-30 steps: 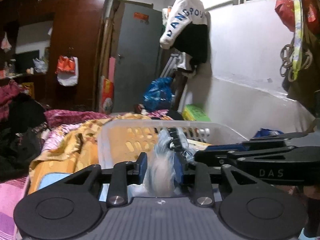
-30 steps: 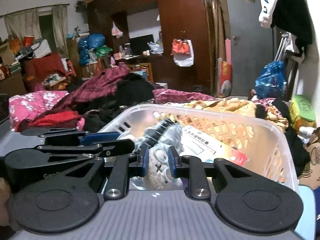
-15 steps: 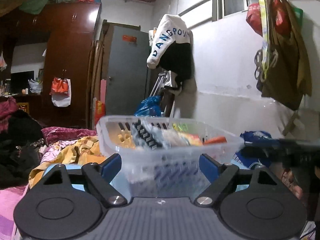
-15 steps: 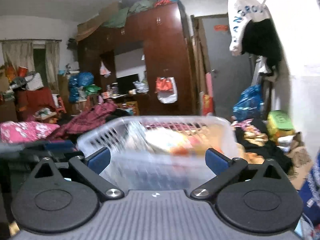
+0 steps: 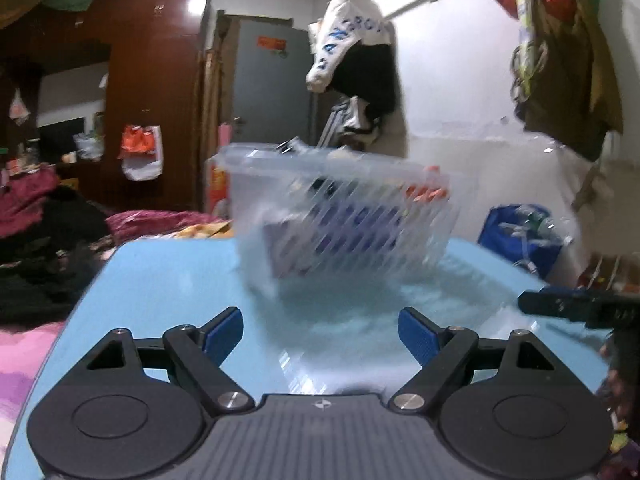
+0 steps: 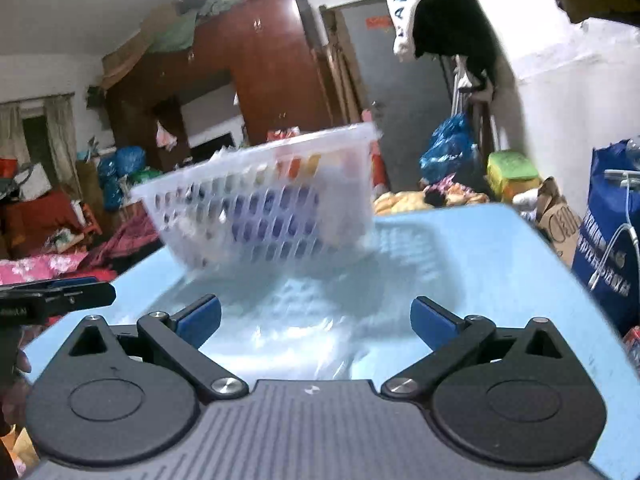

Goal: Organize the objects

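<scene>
A clear perforated plastic basket (image 5: 340,216) full of mixed items stands on a light blue table (image 5: 168,272); it is blurred. It also shows in the right wrist view (image 6: 264,208). My left gripper (image 5: 320,334) is open and empty, a short way back from the basket. My right gripper (image 6: 316,318) is open and empty, also short of the basket. The right gripper's tip shows at the right edge of the left wrist view (image 5: 576,308); the left gripper's tip shows at the left of the right wrist view (image 6: 60,296).
Piles of clothes (image 5: 48,224) lie left of the table. A blue bag (image 6: 612,248) stands at its right. A grey door (image 5: 272,88), a brown wardrobe (image 6: 272,64) and hanging clothes (image 5: 352,56) are behind.
Both grippers were shut on things over the basket a second ago. They have opened and pulled back and lower, so the basket now stands farther ahead on the table.
</scene>
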A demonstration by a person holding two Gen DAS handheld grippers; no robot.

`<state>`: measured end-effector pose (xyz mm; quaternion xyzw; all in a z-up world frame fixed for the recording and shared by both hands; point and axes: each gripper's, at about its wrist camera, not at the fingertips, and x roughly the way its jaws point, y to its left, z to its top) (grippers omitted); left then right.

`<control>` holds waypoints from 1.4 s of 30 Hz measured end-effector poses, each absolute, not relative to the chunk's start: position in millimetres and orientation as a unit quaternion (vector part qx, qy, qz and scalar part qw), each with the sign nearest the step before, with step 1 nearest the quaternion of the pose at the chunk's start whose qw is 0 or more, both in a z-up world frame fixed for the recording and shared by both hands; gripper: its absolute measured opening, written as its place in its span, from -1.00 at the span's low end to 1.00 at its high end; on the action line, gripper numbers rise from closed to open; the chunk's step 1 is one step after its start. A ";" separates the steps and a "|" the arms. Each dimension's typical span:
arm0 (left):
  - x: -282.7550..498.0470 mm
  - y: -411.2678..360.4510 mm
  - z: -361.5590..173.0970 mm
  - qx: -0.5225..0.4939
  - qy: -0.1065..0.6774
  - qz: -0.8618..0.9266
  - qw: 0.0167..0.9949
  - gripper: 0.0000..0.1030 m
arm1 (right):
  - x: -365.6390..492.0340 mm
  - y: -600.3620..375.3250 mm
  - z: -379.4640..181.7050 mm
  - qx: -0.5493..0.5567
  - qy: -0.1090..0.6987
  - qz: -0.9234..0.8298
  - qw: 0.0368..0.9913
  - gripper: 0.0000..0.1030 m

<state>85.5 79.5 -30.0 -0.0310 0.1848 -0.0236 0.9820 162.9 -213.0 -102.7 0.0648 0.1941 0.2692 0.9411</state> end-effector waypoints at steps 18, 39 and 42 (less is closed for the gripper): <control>92.3 69.9 -58.9 -0.048 0.216 -0.069 0.973 0.65 | 142.5 -201.2 -132.0 0.004 0.194 0.292 0.937 0.32; 74.2 61.3 -57.8 -0.028 0.153 -0.092 0.984 -0.47 | 125.7 -216.1 -126.4 0.005 0.138 0.335 0.932 -0.64; 69.6 61.8 -54.2 -0.029 0.136 -0.097 0.986 -0.48 | 120.5 -217.4 -120.3 0.002 0.121 0.335 0.934 -0.65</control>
